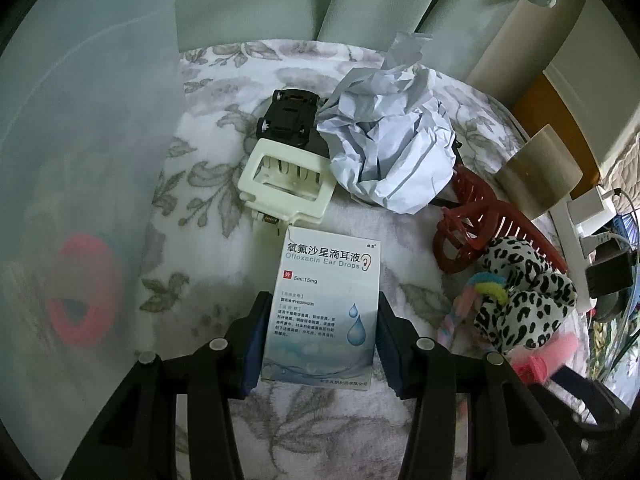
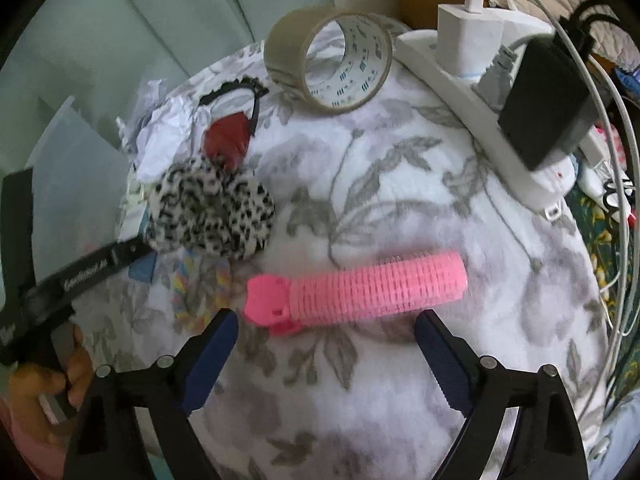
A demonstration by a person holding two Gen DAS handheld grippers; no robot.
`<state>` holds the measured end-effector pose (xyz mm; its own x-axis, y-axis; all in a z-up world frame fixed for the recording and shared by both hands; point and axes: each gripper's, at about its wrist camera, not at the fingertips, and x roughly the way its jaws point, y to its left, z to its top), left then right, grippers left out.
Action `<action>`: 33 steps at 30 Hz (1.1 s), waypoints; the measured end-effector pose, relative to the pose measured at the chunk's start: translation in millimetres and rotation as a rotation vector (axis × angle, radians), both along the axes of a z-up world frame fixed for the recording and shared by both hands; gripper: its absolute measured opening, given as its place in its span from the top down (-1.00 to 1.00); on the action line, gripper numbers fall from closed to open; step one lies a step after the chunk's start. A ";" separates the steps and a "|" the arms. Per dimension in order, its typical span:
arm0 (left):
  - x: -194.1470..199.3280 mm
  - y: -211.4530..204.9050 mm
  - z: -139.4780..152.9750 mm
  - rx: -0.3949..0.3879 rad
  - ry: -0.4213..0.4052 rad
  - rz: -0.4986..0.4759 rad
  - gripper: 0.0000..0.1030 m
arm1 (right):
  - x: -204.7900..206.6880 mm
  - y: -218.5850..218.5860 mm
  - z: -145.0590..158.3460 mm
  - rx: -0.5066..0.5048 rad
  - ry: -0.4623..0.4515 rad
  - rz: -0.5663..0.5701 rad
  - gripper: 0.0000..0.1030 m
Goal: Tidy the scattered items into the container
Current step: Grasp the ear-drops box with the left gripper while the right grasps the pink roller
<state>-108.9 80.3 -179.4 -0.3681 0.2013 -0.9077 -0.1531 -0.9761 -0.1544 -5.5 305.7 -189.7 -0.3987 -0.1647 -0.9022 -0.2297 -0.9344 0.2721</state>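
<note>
My left gripper [image 1: 320,322] is shut on a white ear-drops box [image 1: 326,304], its pads pressing both long sides over the floral cloth [image 1: 200,208]. The translucent container [image 1: 80,200] stands at the left, with a pink ring [image 1: 86,292] showing through its wall. My right gripper [image 2: 326,336] is open, its fingers either side of a pink hair roller [image 2: 360,286] lying crosswise just ahead on the cloth; it is not touching it.
Ahead of the box lie a cream hair claw [image 1: 286,182], a black toy car [image 1: 290,114], crumpled paper [image 1: 394,148], a red hair claw [image 1: 476,224] and a leopard scrunchie [image 2: 212,210]. A tape roll [image 2: 330,60] and a power strip with chargers [image 2: 480,92] sit at the right.
</note>
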 end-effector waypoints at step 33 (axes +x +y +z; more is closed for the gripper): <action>1.3 11.8 11.1 0.016 0.001 -0.008 0.08 | -11.5 19.0 17.1 -0.041 0.103 -0.162 0.34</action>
